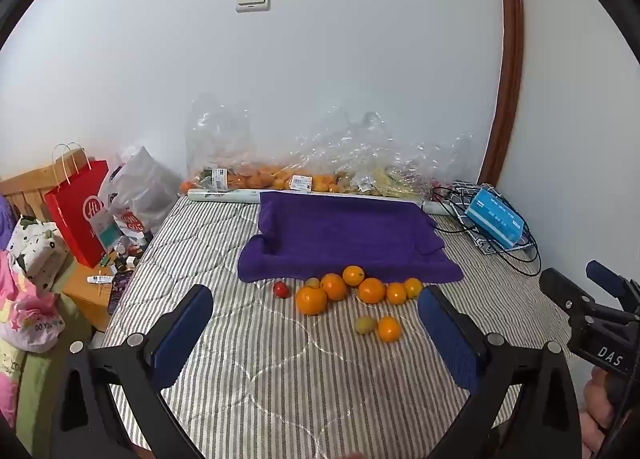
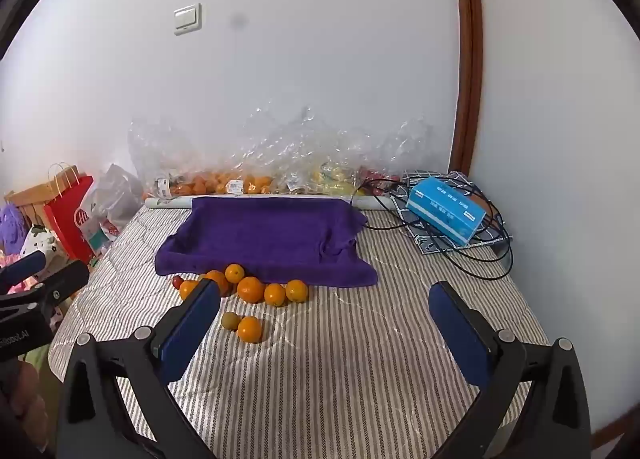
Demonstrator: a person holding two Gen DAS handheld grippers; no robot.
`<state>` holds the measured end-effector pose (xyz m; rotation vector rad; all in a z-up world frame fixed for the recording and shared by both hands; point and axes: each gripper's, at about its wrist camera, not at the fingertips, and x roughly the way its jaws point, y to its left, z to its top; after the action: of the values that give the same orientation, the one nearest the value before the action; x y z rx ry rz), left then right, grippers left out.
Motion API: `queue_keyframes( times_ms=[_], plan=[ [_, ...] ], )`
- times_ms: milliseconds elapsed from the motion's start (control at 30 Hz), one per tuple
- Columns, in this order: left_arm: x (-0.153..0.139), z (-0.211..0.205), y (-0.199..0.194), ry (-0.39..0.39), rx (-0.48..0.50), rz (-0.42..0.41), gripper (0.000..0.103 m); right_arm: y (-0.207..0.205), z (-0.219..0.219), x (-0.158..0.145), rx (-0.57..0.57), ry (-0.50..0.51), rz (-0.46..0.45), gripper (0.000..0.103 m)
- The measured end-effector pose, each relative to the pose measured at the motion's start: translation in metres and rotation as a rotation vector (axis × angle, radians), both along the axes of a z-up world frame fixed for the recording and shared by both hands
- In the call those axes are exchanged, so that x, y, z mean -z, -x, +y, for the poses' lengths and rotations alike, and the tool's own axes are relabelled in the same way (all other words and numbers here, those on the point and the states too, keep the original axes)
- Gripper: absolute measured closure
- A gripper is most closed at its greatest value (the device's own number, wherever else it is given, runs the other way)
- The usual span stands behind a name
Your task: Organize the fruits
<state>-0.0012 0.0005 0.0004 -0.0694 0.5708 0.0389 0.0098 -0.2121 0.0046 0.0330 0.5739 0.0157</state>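
Observation:
Several oranges (image 1: 333,286) (image 2: 251,289) lie in a loose cluster on the striped bed cover, just in front of a purple towel (image 1: 344,239) (image 2: 268,237). A small red fruit (image 1: 282,289) (image 2: 177,281) sits at the cluster's left end. Nearer to me, a greenish fruit (image 1: 365,324) (image 2: 231,320) touches a lone orange (image 1: 389,328) (image 2: 249,329). My left gripper (image 1: 316,323) hovers open above the cover, short of the fruit, with nothing between its blue pads. My right gripper (image 2: 326,319) is open too and empty, to the right of the fruit.
Clear plastic bags of fruit (image 1: 304,175) (image 2: 256,175) line the wall behind the towel. A blue box (image 1: 495,216) (image 2: 446,211) and black cables lie at the back right. A red paper bag (image 1: 78,215) and clutter stand off the bed's left edge.

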Motion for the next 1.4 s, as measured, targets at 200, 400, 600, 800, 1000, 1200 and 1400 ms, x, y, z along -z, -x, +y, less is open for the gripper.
queue_keyframes(
  times_ms=[200,400,600,800,1000,1200,1400],
  plan=[
    [0.004,-0.001,-0.002,0.002,0.007,0.018,0.000,-0.002,0.002,0.005,-0.003,0.007,-0.003,0.001],
    [0.002,-0.005,-0.002,-0.005,0.012,0.015,0.000,0.000,-0.004,-0.001,0.011,-0.018,0.006,0.001],
    [-0.001,-0.005,-0.002,-0.002,0.014,0.017,0.000,0.004,-0.006,-0.004,0.004,-0.023,0.005,0.001],
    [-0.003,-0.010,-0.001,-0.007,0.023,0.013,0.000,0.006,-0.010,-0.006,0.002,-0.023,0.005,0.001],
    [-0.002,-0.011,0.000,-0.003,0.031,0.014,0.000,0.006,-0.012,-0.005,0.014,-0.033,0.012,0.001],
    [-0.001,-0.011,0.000,-0.004,0.040,0.014,0.000,0.007,-0.013,-0.004,0.018,-0.040,0.010,0.001],
    [0.000,-0.011,0.001,-0.001,0.040,0.012,0.000,0.008,-0.013,-0.002,0.018,-0.042,0.013,0.001]
  ],
)
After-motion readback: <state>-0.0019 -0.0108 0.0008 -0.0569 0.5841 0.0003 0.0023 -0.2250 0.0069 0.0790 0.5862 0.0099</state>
